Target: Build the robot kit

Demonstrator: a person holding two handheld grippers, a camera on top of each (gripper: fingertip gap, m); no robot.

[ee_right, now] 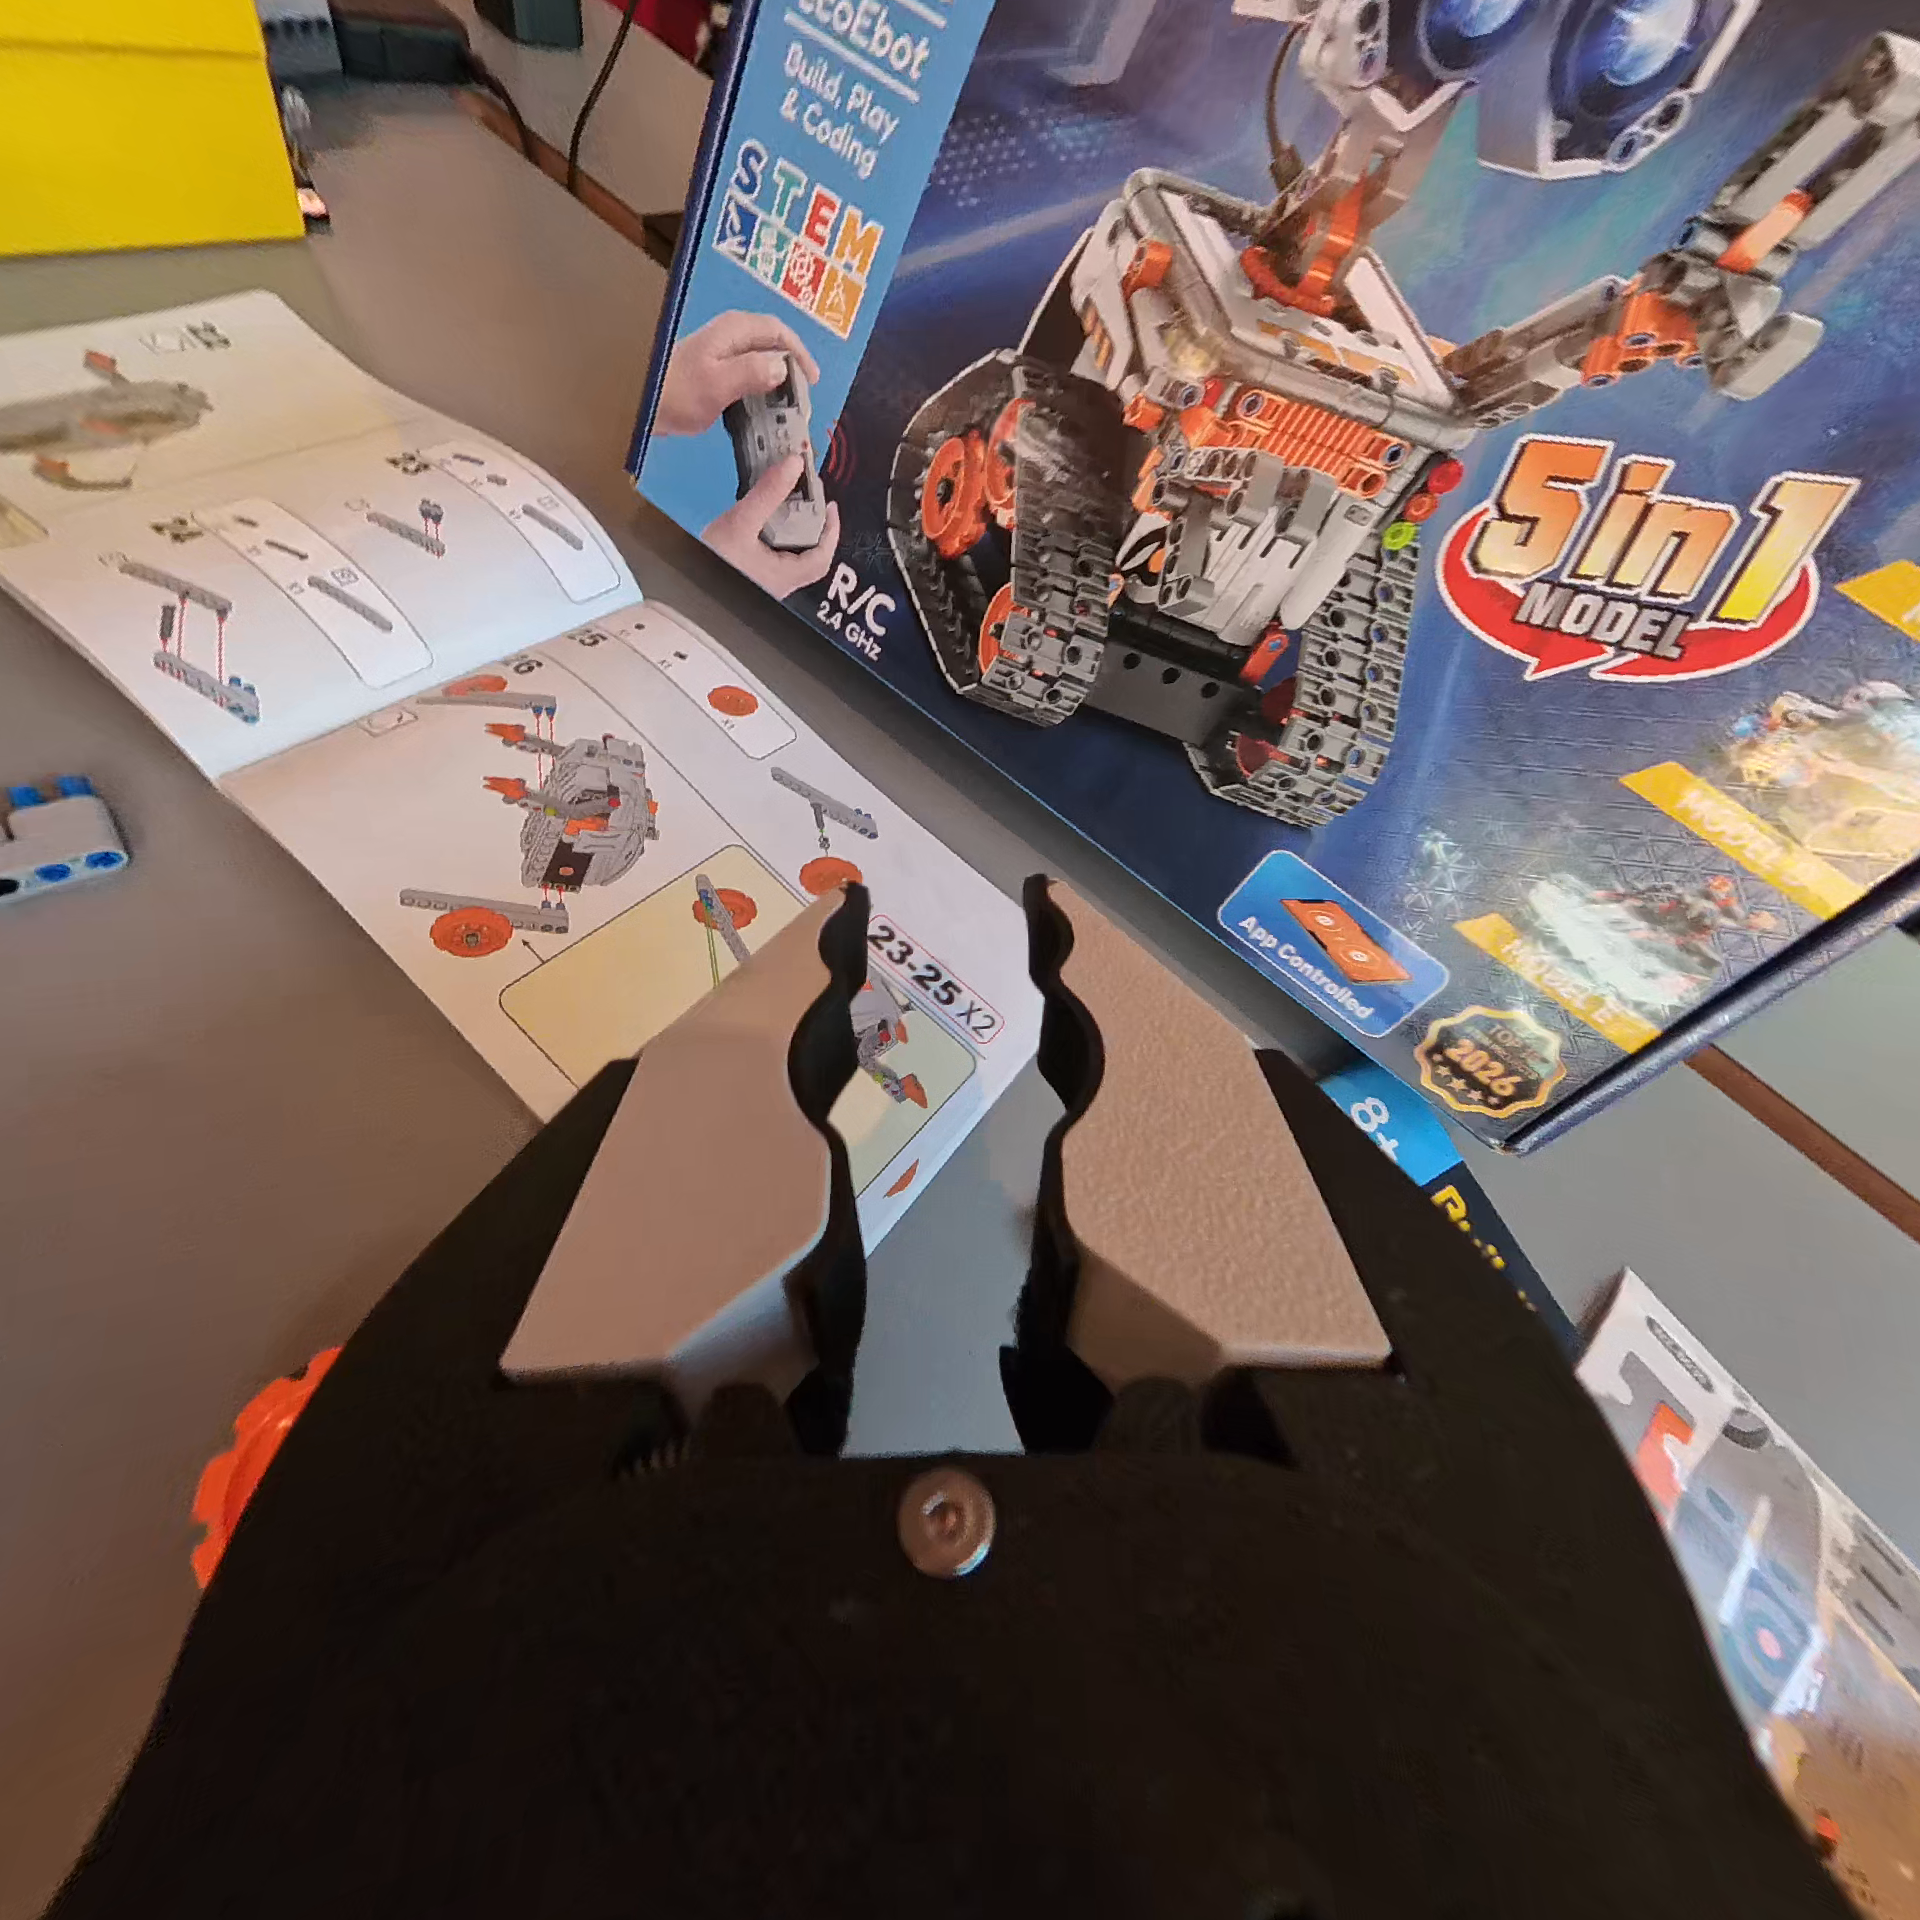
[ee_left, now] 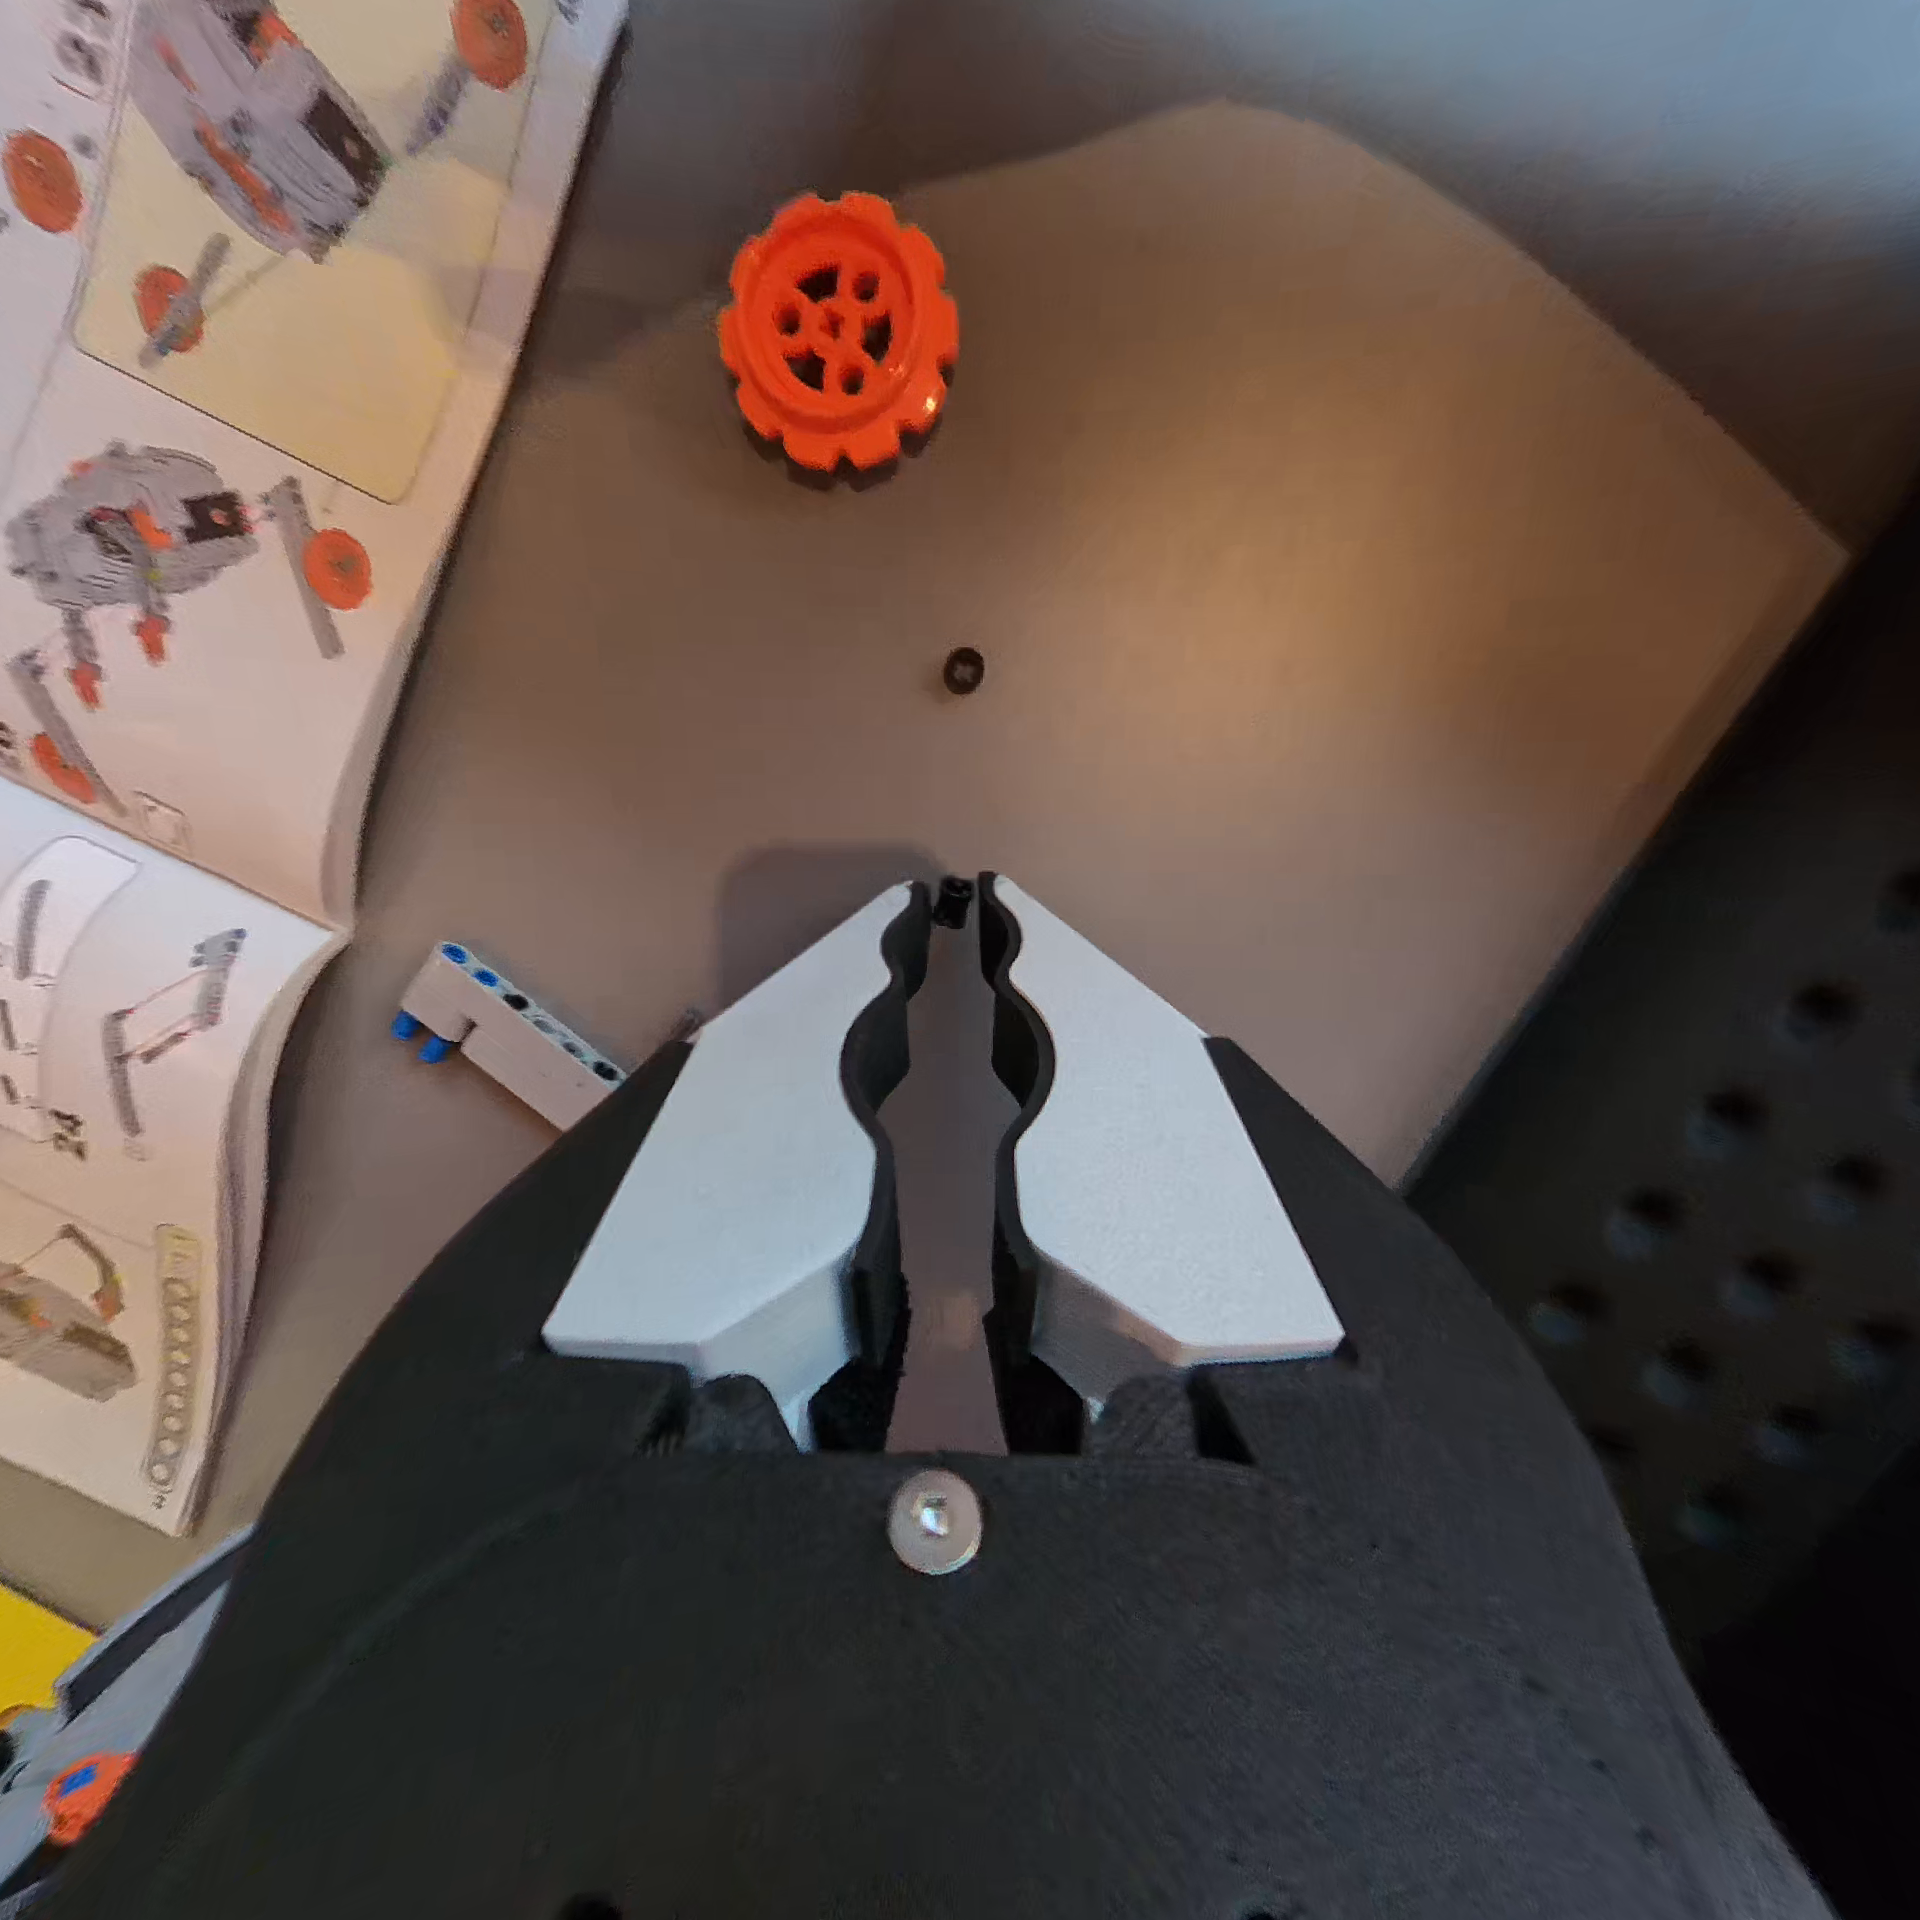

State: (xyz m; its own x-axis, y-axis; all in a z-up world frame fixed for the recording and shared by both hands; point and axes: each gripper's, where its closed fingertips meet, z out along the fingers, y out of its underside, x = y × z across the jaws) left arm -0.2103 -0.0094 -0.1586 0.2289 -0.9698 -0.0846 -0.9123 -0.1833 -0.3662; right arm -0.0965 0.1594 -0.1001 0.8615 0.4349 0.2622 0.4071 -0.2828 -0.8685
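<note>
Left wrist view
Left gripper (ee_left: 954, 896): jaws nearly together, pinching a small black pin (ee_left: 953, 900) at the very tips; only the pin's end shows, so its long axis cannot be told.
Ahead: a second small black piece (ee_left: 963, 670) lies alone on the bench (ee_left: 1299, 623), apart from the tips.
Wheel (ee_left: 837, 330): orange, toothed rim, spoked hub, lying flat with its face up, farther ahead and slightly left.
Beam (ee_left: 509, 1023): grey, with holes along it and blue pins at its far end; long axis runs from upper left to lower right, its near end hidden behind the gripper's body.
Booklet (ee_left: 208, 499): open at left, printed with building steps; the pictures are blurred.
Corner: an orange and blue part (ee_left: 88, 1792) at lower left, partly hidden.
Right edge: a black board with holes (ee_left: 1714, 1247) beside the bench.

Right wrist view
Right gripper (ee_right: 945, 904): jaws clearly apart, nothing between them, held above the booklet's (ee_right: 343, 623) near corner without touching it.
Box (ee_right: 1351, 468): large, blue, tilted, with a tracked robot pictured on it and printed writing; it stands just beyond the booklet.
Grey block (ee_right: 57, 842): with blue pins, at the left edge on the bench.
Orange wheel (ee_right: 249, 1455): partly hidden behind the gripper's body at lower left.
Yellow sheet (ee_right: 135, 125): upper left.
Second box (ee_right: 1766, 1558): lower right, printed.
</note>
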